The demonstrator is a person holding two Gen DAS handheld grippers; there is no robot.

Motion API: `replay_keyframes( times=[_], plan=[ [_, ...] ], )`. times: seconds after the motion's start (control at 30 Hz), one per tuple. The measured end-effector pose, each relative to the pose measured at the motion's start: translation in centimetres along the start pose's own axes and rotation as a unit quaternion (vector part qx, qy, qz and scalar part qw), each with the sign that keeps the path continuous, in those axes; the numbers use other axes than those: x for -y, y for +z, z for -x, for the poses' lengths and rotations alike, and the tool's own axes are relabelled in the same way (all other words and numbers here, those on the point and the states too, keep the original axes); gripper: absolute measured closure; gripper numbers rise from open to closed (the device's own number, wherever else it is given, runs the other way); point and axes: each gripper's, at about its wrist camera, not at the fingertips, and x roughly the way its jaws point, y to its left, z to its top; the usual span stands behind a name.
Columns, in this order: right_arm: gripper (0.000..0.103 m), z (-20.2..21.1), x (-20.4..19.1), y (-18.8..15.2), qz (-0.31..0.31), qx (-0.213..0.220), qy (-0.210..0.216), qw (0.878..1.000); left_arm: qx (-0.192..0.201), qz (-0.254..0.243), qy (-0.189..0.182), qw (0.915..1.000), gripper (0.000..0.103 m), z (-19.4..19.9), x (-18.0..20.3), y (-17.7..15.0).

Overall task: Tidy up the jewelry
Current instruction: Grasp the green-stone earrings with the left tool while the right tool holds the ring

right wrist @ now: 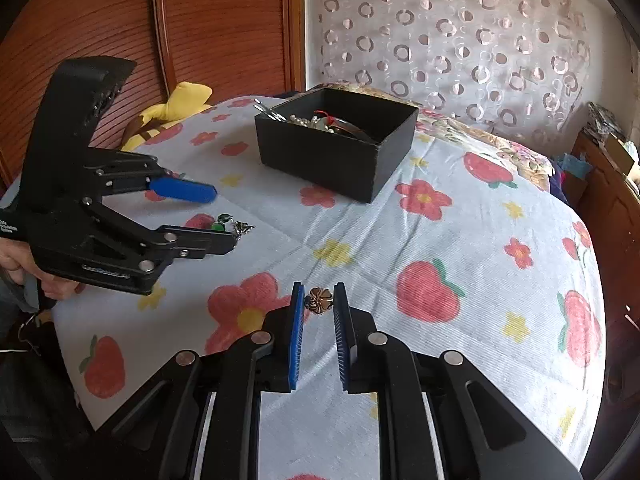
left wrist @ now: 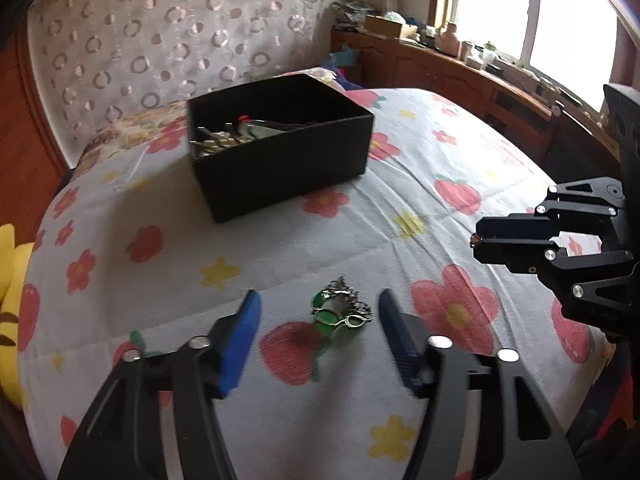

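Observation:
A black open box (left wrist: 280,148) with pearls and other jewelry inside stands on the flowered bedspread; it also shows in the right wrist view (right wrist: 336,144). A green and silver jewelry piece (left wrist: 340,312) lies on the spread between the tips of my open left gripper (left wrist: 318,300), untouched. It shows in the right wrist view (right wrist: 224,222) between the left gripper's fingers (right wrist: 222,216). My right gripper (right wrist: 319,294) is narrowly closed around a small bronze flower-shaped ring (right wrist: 319,300). The right gripper also shows in the left wrist view (left wrist: 474,240).
The bed has a patterned headboard (left wrist: 160,40) behind the box. A wooden cabinet (left wrist: 460,76) with clutter runs under the window at right. A yellow plush toy (right wrist: 180,104) lies at the bed's left edge by a wooden door.

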Motion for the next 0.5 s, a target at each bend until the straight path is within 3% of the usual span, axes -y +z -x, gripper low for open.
replay_keyframes(
  times=[0.1, 0.2, 0.5],
  plan=[
    [0.087, 0.1, 0.1, -0.2, 0.000, 0.001, 0.000, 1.000, -0.001, -0.002, -0.013, 0.9999, 0.072, -0.1, 0.3, 0.0],
    [0.087, 0.1, 0.1, -0.1, -0.001, 0.000, 0.000, 1.000, 0.007, -0.007, -0.018, 0.9998, 0.096, 0.2, 0.7, -0.1],
    [0.087, 0.1, 0.0, -0.2, 0.001, 0.003, 0.001, 1.000, 0.017, -0.003, -0.028, 0.9995, 0.098, 1.1, 0.7, -0.2]
  ],
)
